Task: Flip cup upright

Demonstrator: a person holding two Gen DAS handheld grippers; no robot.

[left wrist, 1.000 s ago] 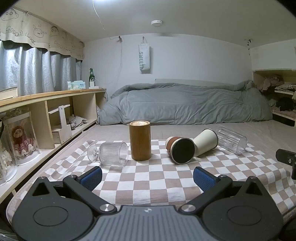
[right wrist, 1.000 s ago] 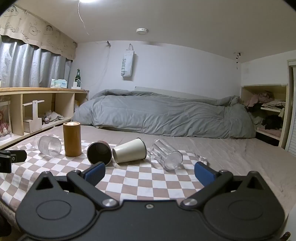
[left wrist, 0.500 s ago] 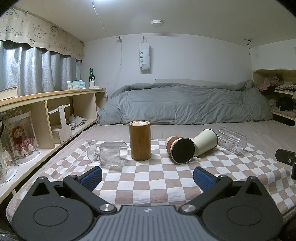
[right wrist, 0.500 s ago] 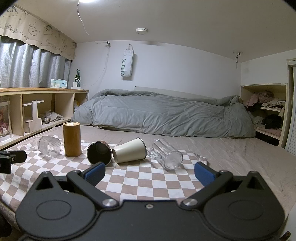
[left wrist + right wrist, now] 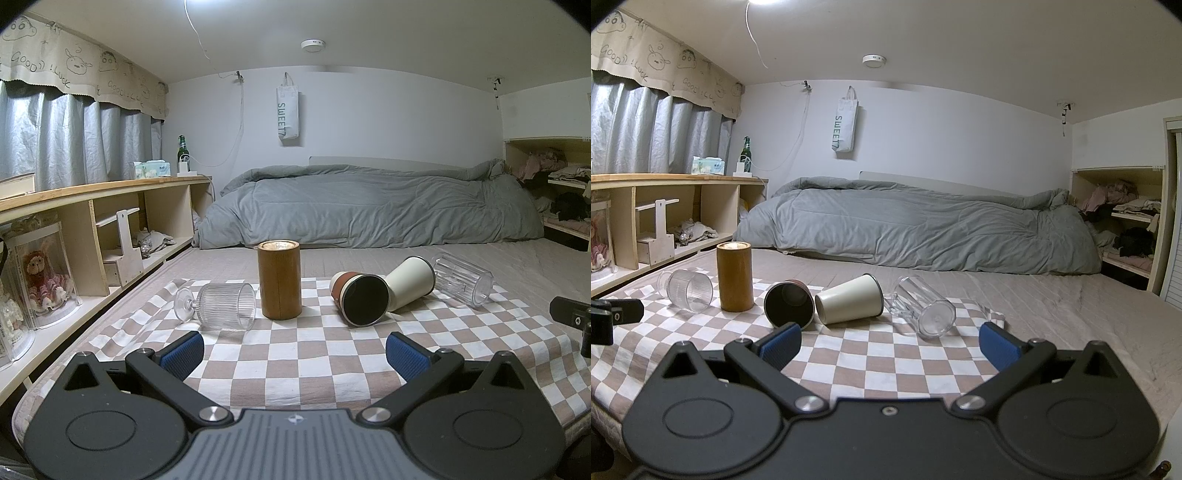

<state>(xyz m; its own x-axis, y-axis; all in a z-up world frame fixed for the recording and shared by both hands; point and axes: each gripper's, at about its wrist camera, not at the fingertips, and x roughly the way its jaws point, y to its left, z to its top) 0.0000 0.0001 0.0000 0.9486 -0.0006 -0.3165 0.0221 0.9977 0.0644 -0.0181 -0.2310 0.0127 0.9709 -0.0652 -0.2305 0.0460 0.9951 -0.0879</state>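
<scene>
Both grippers wide open, empty, above the checkered cloth

Left gripper (image 5: 294,349) and right gripper (image 5: 890,341) hover near the brown-and-white checkered cloth (image 5: 295,354) on the bed; beyond lie a ribbed glass goblet (image 5: 221,305), upright wooden cylinder (image 5: 279,278), and toppled brown cup (image 5: 360,298), cream cup (image 5: 412,282), clear tumbler (image 5: 461,278).

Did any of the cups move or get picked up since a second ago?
No, nothing visibly changed. The left gripper and right gripper are open as before and hold nothing. The brown wooden cup still stands upright; the ribbed glass, dark cup, cream cup and clear tumbler still lie on their sides.
</scene>
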